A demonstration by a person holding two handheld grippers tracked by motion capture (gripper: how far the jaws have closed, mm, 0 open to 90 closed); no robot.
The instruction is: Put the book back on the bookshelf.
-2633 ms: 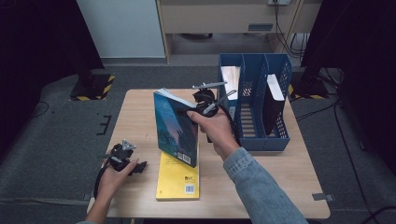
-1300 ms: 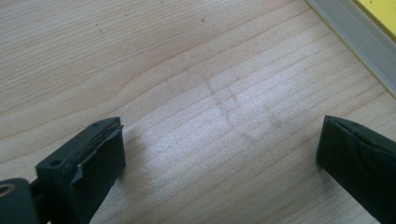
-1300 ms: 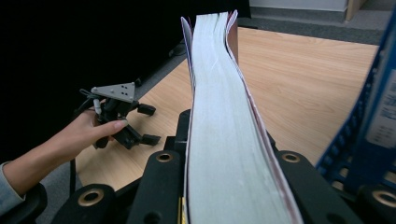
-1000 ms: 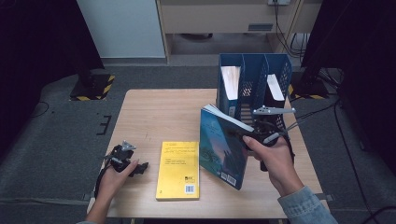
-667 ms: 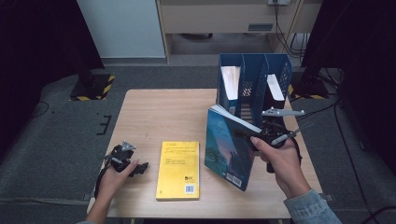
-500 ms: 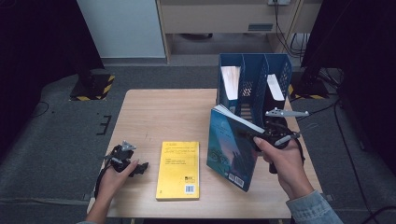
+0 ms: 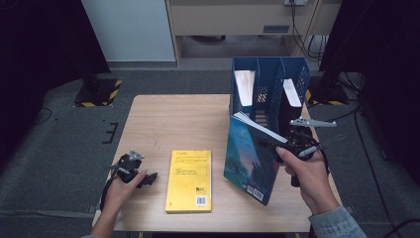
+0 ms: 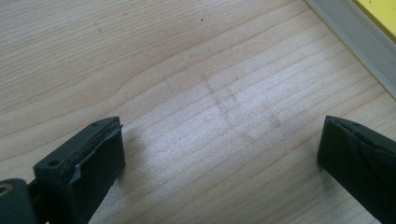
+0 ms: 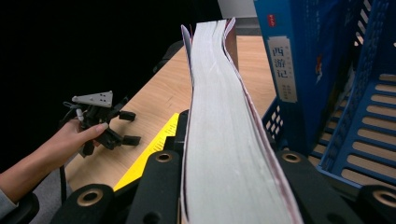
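- High view: the right gripper [image 7: 296, 147] holds the blue book [image 7: 250, 161] upright by its page edge, lower corner at or just above the table [image 7: 163, 119], directly in front of the blue file rack [image 7: 270, 89]. Risk: the book is gripped at one edge only, so it may pivot and strike the rack's front wall instead of entering a slot.
- High view: the left gripper [image 7: 132, 171] rests on the table, just left of the yellow book [image 7: 189, 180], and gives the blue book no support.
- Left gripper view: both jaws stand wide apart over bare wood, gripping nothing; the yellow book's [image 8: 373, 32] edge lies at the upper right.
- Right gripper view: the jaws are clamped on the blue book's page block [image 9: 224, 140]. The pages bow and fan at the far end. Risk: loose leaves may snag the rack's [image 9: 369, 93] mesh, or the block may slip through the pads. A book [image 9: 285, 70] already stands in the rack, so the adjacent space looks tight.
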